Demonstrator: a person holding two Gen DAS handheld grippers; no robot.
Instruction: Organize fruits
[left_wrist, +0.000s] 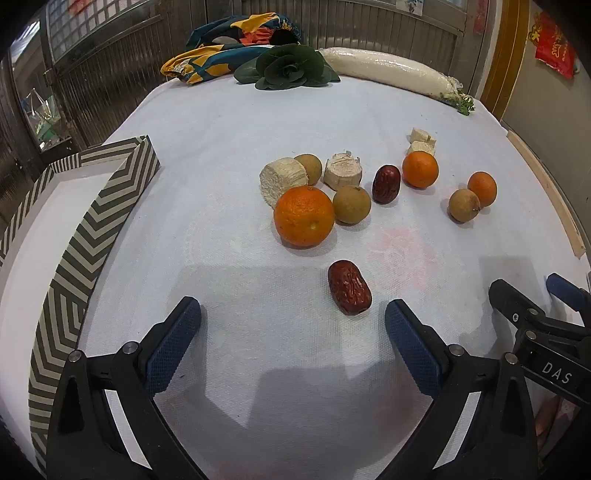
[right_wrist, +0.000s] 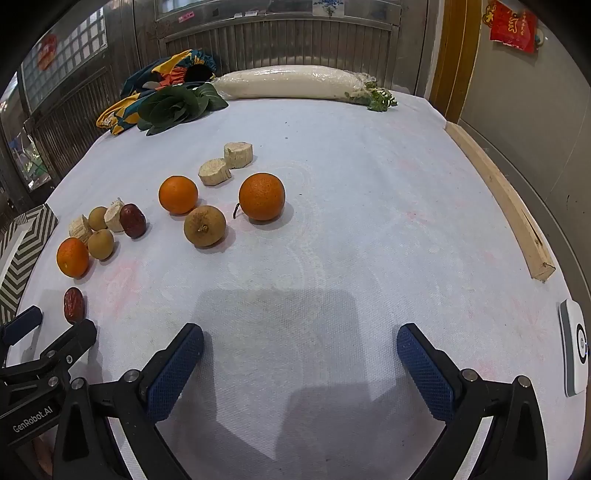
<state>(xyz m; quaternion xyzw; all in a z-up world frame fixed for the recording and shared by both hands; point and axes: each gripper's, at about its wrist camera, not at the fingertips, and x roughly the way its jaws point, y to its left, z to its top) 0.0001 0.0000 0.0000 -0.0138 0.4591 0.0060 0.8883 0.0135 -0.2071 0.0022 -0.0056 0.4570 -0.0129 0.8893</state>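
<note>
Fruit lies scattered on the white tablecloth (left_wrist: 229, 155). In the left wrist view the nearest red date (left_wrist: 349, 287) sits just ahead of my open, empty left gripper (left_wrist: 293, 317). Beyond it are a large orange (left_wrist: 304, 216), brown longans (left_wrist: 351, 204), a second date (left_wrist: 386, 184) and two more oranges (left_wrist: 420, 170). In the right wrist view my right gripper (right_wrist: 300, 341) is open and empty over bare cloth, with an orange (right_wrist: 262, 196) and a longan (right_wrist: 204, 225) ahead to the left.
A striped box (left_wrist: 92, 229) with a white inside stands at the left. Pale cut root chunks (left_wrist: 282, 181) lie among the fruit. A wrapped white radish (right_wrist: 291, 82), a leafy green (right_wrist: 177, 105) and patterned cloth lie at the back. A wooden strip (right_wrist: 502, 199) edges the right side.
</note>
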